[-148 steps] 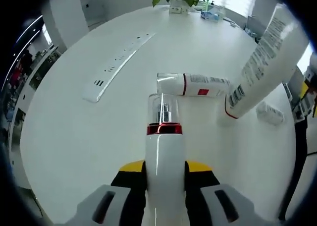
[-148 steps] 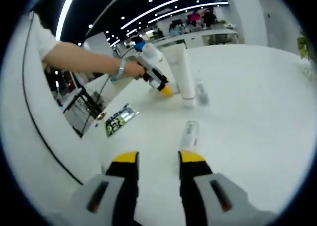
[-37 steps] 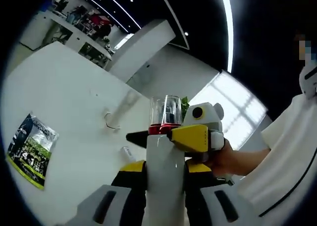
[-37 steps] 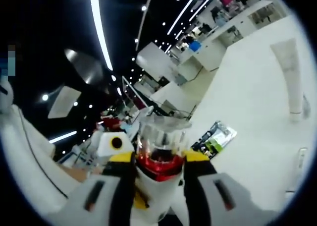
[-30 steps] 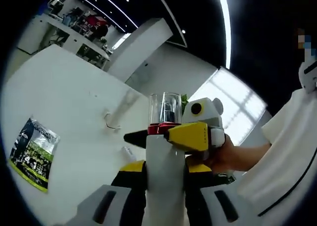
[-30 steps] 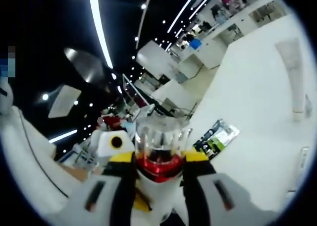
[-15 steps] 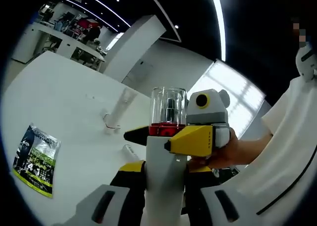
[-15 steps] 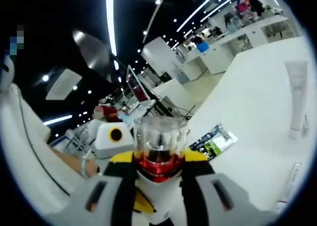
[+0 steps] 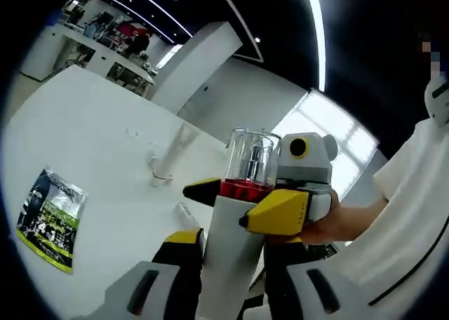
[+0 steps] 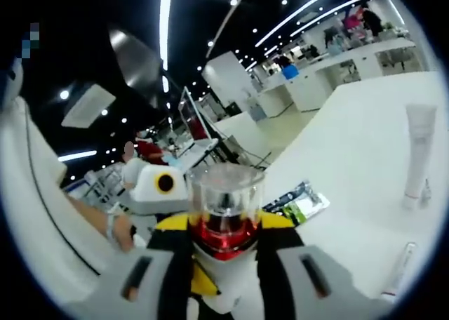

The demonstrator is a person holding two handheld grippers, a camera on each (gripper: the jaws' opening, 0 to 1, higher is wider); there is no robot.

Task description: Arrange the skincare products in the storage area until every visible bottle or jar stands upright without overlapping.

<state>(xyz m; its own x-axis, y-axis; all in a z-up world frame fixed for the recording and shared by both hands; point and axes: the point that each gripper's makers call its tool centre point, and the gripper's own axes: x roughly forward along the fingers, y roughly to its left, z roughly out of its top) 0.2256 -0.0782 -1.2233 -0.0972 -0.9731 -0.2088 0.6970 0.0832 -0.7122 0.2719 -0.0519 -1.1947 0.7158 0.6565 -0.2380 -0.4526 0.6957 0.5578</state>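
Both grippers clamp one white pump bottle [image 9: 231, 243] in the air above the table [image 9: 91, 158]: left gripper [image 9: 228, 264] on its body, right gripper [image 10: 223, 246] at its red collar. A tall tube [image 10: 417, 151] stands upright on the table.

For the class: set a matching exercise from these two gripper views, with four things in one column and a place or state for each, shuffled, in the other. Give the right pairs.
Things
1. pump bottle
2. white tube
3. leaflet
4. small bottle

Places or states
A. lying flat on the white table, printed side up
B. standing upright on the table
C. held up off the table between both grippers
D. lying on its side on the table

Pairs: 1-C, 2-B, 3-A, 4-D
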